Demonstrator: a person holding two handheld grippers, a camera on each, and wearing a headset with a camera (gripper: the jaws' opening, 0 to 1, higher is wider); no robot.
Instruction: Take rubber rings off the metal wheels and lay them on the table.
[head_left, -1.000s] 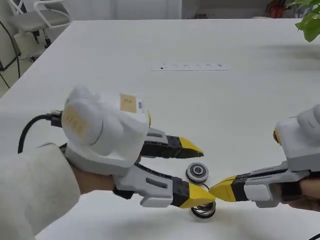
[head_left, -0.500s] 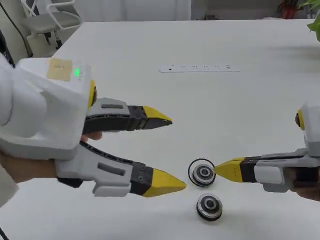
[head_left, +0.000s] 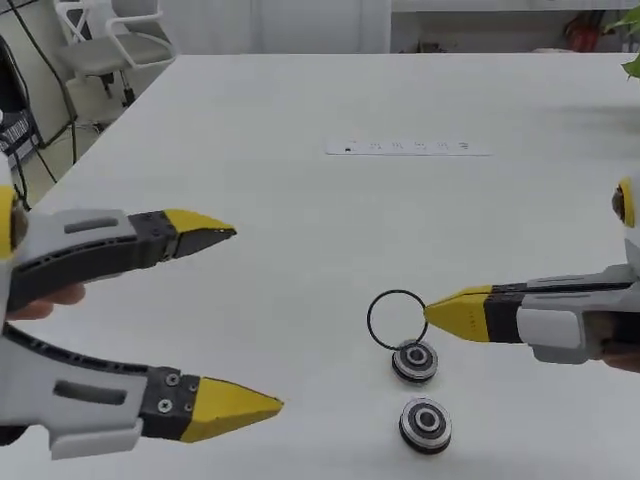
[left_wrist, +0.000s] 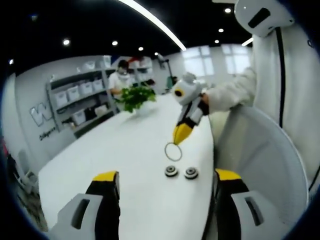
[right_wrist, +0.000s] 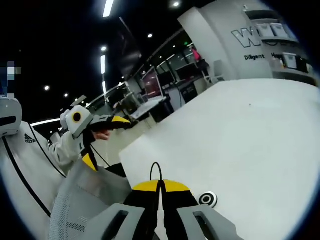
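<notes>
Two metal wheels (head_left: 415, 361) lie on the white table (head_left: 300, 130), just under the right gripper (head_left: 432, 312). Its fingers are pressed together, pinching the black rubber ring (head_left: 397, 320) at their tips. Left gripper (head_left: 240, 318): fingers spread wide, holding nothing.

Left gripper view: shelves (left_wrist: 75, 95) and a plant (left_wrist: 135, 97) beyond the fingertips.

Right gripper view: wall lettering "Diligent"; "adidas" on a white jacket (right_wrist: 30, 150).

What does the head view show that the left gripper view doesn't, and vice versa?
Head view adds: a socket strip set into the table and a chair beyond it. Left gripper view adds: shelves of bins and a person by them. Shared: the right gripper shut on a rubber ring, two metal wheels on the table nearby, and the left gripper, jaws open.
</notes>
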